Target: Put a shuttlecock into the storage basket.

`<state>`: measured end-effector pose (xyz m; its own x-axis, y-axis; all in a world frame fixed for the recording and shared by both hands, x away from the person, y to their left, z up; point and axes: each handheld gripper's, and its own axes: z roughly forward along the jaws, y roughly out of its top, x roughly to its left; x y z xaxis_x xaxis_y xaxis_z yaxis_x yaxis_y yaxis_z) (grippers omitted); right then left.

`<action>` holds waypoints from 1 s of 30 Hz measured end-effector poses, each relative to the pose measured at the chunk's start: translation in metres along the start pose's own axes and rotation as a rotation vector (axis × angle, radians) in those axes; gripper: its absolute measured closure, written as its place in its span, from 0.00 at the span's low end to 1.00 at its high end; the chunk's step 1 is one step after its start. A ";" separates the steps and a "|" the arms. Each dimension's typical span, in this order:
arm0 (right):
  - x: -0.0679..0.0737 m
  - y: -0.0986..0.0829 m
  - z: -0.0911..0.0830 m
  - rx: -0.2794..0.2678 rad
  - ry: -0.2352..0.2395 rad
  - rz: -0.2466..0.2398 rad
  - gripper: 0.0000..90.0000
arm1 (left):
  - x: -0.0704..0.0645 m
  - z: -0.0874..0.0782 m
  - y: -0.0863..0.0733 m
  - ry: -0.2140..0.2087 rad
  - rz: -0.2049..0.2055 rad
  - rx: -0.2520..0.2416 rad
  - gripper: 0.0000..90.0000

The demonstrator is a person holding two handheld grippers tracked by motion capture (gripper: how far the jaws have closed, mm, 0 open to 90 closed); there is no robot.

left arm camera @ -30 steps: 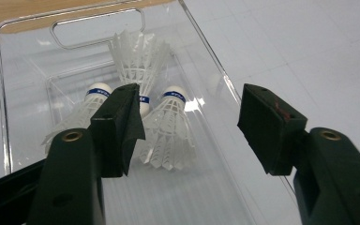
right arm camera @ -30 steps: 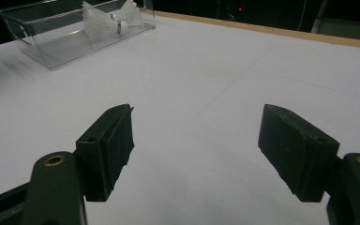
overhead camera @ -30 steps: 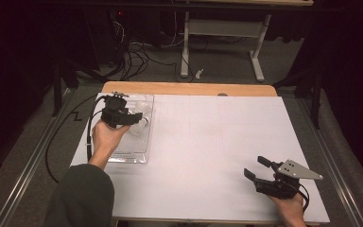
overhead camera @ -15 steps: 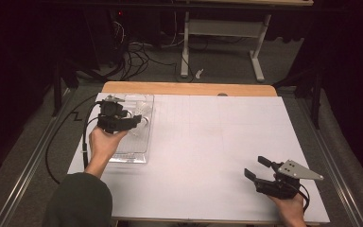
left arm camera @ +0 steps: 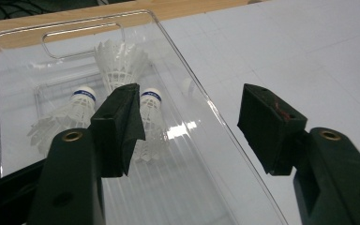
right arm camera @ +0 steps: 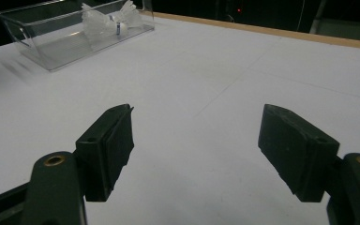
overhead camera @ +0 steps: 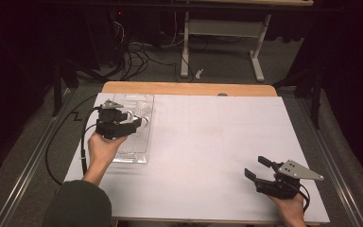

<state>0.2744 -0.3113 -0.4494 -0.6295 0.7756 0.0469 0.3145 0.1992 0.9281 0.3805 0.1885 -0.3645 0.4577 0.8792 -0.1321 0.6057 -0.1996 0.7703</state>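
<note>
A clear plastic tray (overhead camera: 134, 149) lies at the left of the white table top, and three white shuttlecocks (overhead camera: 142, 111) lie at its far end. My left gripper (overhead camera: 139, 120) hovers open over the tray, jaws pointing right. In the left gripper view the shuttlecocks (left arm camera: 147, 117) with blue-banded corks rest just beyond the left gripper (left arm camera: 192, 124), which holds nothing; the tray's rim (left arm camera: 215, 119) runs between the jaws. My right gripper (overhead camera: 257, 168) is open and empty low over the table's near right. In the right gripper view the right gripper (right arm camera: 197, 147) faces the far tray (right arm camera: 70, 40).
A white sheet (overhead camera: 208, 137) covers the table, with a wooden edge (overhead camera: 189, 88) along the far side. A black cable (overhead camera: 82, 142) trails from my left gripper off the left edge. Beyond the table are a desk frame (overhead camera: 217, 28) and floor cables (overhead camera: 137, 52).
My left gripper has shifted slightly left and nearer over the tray, still open. The right gripper has stayed in place.
</note>
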 end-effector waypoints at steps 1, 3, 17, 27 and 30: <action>0.000 0.000 0.000 -0.001 -0.001 -0.003 0.30 | -0.001 -0.001 -0.001 -0.003 0.001 -0.003 0.45; 0.000 0.000 0.000 -0.001 0.001 0.000 0.30 | -0.002 -0.002 -0.003 -0.010 0.000 -0.009 0.44; 0.000 0.000 -0.001 -0.006 -0.001 0.003 0.30 | -0.006 -0.010 -0.012 -0.021 0.005 -0.040 0.44; -0.001 0.000 -0.003 -0.015 -0.005 0.006 0.30 | -0.006 -0.016 -0.019 -0.023 -0.002 -0.061 0.44; -0.001 0.000 -0.003 -0.016 -0.008 0.009 0.30 | -0.006 -0.018 -0.021 -0.024 0.002 -0.066 0.44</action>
<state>0.2726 -0.3140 -0.4484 -0.6213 0.7818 0.0524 0.3085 0.1826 0.9335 0.3534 0.1947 -0.3687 0.4747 0.8681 -0.1450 0.5611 -0.1716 0.8098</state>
